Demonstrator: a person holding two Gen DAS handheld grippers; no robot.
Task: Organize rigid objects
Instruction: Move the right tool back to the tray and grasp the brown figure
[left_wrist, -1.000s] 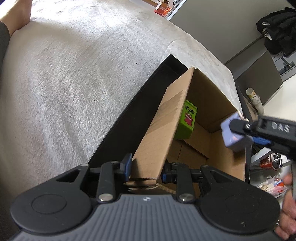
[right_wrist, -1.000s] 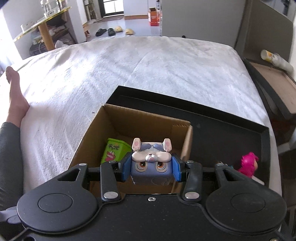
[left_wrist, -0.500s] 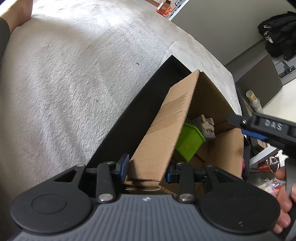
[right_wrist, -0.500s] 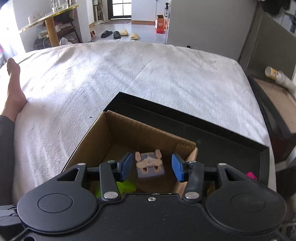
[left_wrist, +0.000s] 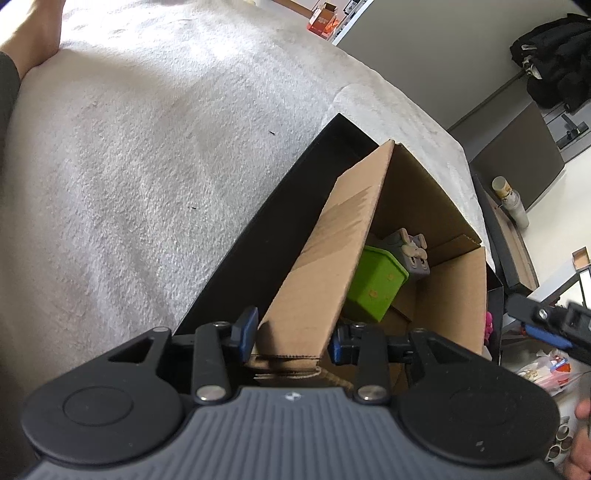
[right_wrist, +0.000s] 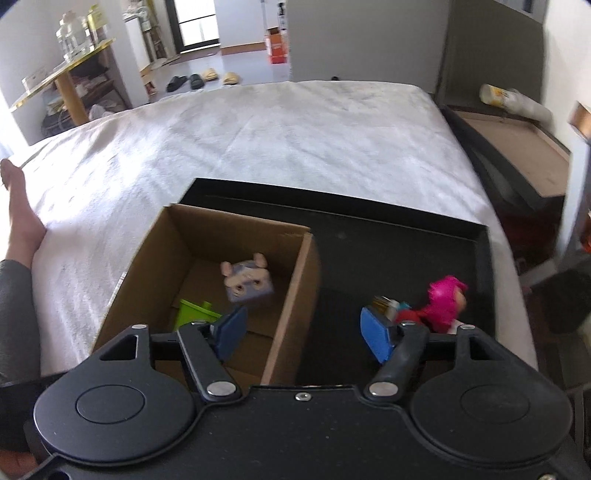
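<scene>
A brown cardboard box stands in a black tray on a white bed. Inside it lie a blue-grey bunny cube toy and a green block; both also show in the left wrist view, the bunny cube and the green block. My left gripper is shut on the box's near wall. My right gripper is open and empty above the box's right wall. A pink toy figure and small items beside it lie in the tray to the right.
A person's bare foot and leg rest on the bed at the left. A dark bedside unit with a bottle on it stands right of the bed. The white bed cover stretches beyond the tray.
My right gripper opened and let the bunny cube drop into the box, then drew back and to the right. The green block tipped over. My left gripper kept its hold on the box wall.
</scene>
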